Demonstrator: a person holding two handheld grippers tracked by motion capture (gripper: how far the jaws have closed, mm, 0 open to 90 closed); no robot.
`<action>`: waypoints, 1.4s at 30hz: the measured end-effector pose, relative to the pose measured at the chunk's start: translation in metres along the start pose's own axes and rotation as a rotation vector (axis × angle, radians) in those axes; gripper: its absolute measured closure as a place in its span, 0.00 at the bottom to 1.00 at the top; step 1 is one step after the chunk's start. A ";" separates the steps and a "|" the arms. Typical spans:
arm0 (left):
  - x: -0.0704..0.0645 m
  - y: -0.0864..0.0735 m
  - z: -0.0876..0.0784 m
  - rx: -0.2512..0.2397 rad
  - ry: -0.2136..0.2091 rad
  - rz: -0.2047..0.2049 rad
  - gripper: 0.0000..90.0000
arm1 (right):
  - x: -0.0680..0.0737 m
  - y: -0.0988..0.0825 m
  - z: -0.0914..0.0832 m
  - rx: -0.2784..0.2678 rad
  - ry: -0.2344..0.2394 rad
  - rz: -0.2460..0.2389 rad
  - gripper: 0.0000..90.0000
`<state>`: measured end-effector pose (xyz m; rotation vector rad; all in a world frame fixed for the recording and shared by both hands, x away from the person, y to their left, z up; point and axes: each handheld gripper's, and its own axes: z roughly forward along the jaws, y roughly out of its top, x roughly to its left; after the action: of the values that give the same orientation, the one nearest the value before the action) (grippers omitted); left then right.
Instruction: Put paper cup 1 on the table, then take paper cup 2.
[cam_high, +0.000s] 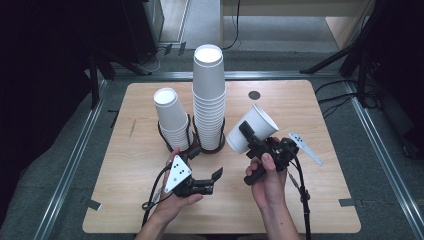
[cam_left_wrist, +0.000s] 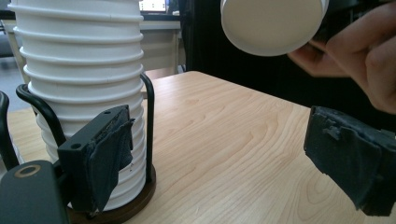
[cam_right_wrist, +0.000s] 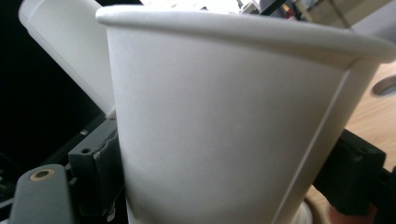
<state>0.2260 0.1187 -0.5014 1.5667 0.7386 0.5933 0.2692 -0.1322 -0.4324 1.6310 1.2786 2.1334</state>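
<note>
My right gripper (cam_high: 250, 137) is shut on a white paper cup (cam_high: 251, 129), held tilted above the table with its bottom toward the lower left. In the right gripper view the cup's wall (cam_right_wrist: 224, 121) sits pressed between the two jaws. Its round bottom (cam_left_wrist: 273, 23) shows at the top of the left gripper view. My left gripper (cam_high: 205, 163) rests low near the table, open, with nothing between its jaws (cam_left_wrist: 219, 154). One jaw is next to the base of the tall cup stack (cam_high: 208, 95) (cam_left_wrist: 79, 70). A shorter stack (cam_high: 170, 117) stands to its left.
Both stacks sit in black wire holders (cam_left_wrist: 147, 126) on round bases at the middle of the wooden table (cam_high: 310, 195). A dark round grommet (cam_high: 254, 95) lies at the far side. Black stand legs surround the table.
</note>
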 end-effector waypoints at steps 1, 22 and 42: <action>0.000 0.000 0.000 0.003 0.000 -0.001 0.09 | 0.000 0.001 0.000 0.000 -0.006 -0.030 0.17; 0.004 -0.001 -0.001 0.013 0.004 -0.009 0.09 | 0.001 0.013 0.017 -0.083 -0.165 -0.598 0.17; 0.017 -0.002 -0.005 0.050 0.030 -0.049 0.09 | -0.047 0.017 0.054 -0.057 -0.247 -0.718 0.17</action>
<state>0.2335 0.1344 -0.5037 1.5841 0.8178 0.5669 0.3396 -0.1422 -0.4520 1.1182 1.4184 1.4720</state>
